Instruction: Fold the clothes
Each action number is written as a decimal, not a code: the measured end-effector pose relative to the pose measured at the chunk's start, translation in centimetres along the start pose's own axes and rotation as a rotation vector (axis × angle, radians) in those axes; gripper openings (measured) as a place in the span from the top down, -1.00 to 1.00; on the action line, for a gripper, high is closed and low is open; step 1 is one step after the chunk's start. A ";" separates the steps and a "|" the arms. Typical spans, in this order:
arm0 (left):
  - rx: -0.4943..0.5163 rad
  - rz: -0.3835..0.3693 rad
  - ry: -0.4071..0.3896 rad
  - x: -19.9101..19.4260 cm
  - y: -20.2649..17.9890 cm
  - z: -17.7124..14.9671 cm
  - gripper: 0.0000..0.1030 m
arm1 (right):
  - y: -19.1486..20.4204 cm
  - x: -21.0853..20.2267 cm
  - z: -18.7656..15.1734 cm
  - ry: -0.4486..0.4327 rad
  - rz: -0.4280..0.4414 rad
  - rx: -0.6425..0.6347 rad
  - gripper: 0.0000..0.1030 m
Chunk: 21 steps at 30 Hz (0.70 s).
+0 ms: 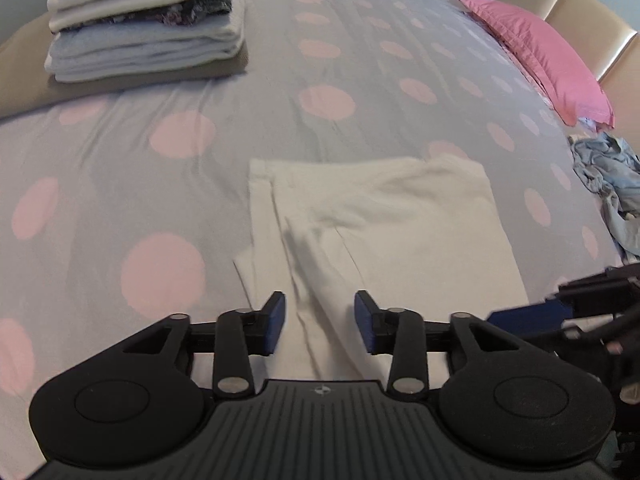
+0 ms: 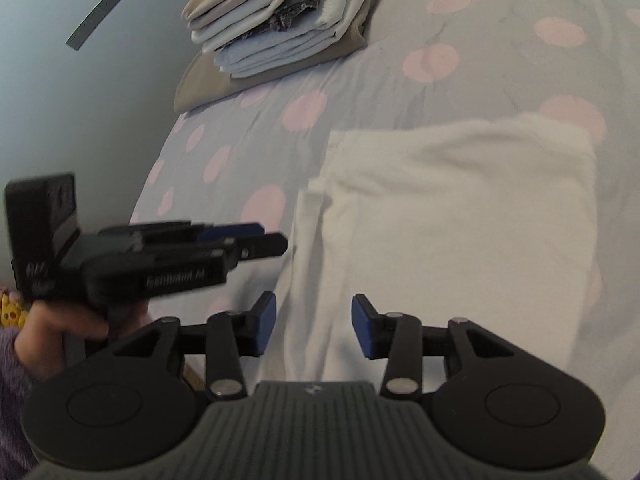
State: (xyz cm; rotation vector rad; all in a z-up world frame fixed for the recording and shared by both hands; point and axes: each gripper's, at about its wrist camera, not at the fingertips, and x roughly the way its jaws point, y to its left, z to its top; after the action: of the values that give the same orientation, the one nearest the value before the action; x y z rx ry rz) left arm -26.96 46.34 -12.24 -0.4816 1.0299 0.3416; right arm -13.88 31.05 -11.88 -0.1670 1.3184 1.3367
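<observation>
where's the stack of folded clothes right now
The stack of folded clothes sits at the upper left of both wrist views, on a tan cloth, beyond the white garment.

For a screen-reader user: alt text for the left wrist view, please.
Open left tongs hover over a folded white garment on a polka-dot bed. A stack of folded clothes sits far left; a pink pillow far right.
</observation>
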 end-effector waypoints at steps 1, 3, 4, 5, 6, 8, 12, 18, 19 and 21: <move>0.006 0.003 0.014 0.0 -0.3 -0.5 0.21 | 0.0 -0.6 -1.1 -0.002 -0.006 -0.008 0.12; 0.019 0.019 0.046 0.1 -0.9 -1.6 0.20 | -0.2 -1.6 -3.3 -0.009 -0.036 -0.037 0.12; 0.020 0.025 0.064 0.2 -1.1 -2.2 0.20 | -0.3 -2.0 -4.3 -0.012 -0.052 -0.052 0.12; 0.014 0.027 0.085 0.3 -1.2 -2.8 0.20 | -0.5 -2.3 -5.1 -0.010 -0.065 -0.063 0.12; 0.007 0.029 0.106 0.3 -1.2 -3.3 0.20 | -0.7 -2.5 -5.7 -0.003 -0.069 -0.069 0.12; -0.007 0.016 0.148 0.5 -1.2 -4.5 0.20 | -1.1 -2.9 -6.8 0.011 -0.078 -0.082 0.12; -0.024 0.012 0.206 0.5 -1.4 -6.8 0.21 | -1.4 -3.7 -7.1 0.009 -0.128 -0.135 0.12; -0.063 -0.004 0.241 0.7 -1.2 -8.6 0.32 | -1.5 -4.1 -6.3 0.016 -0.144 -0.199 0.11; -0.068 -0.007 0.243 0.6 -1.1 -8.7 0.48 | -1.5 -4.0 -6.1 0.020 -0.149 -0.211 0.11; -0.076 -0.023 0.250 0.6 -1.1 -8.8 0.66 | -1.5 -3.9 -5.4 0.029 -0.166 -0.238 0.11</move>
State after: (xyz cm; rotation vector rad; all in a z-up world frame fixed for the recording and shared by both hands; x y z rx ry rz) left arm -32.57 40.72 -16.24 -0.6149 1.2564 0.3054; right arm -14.77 24.28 -11.72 -0.4510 1.1404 1.3490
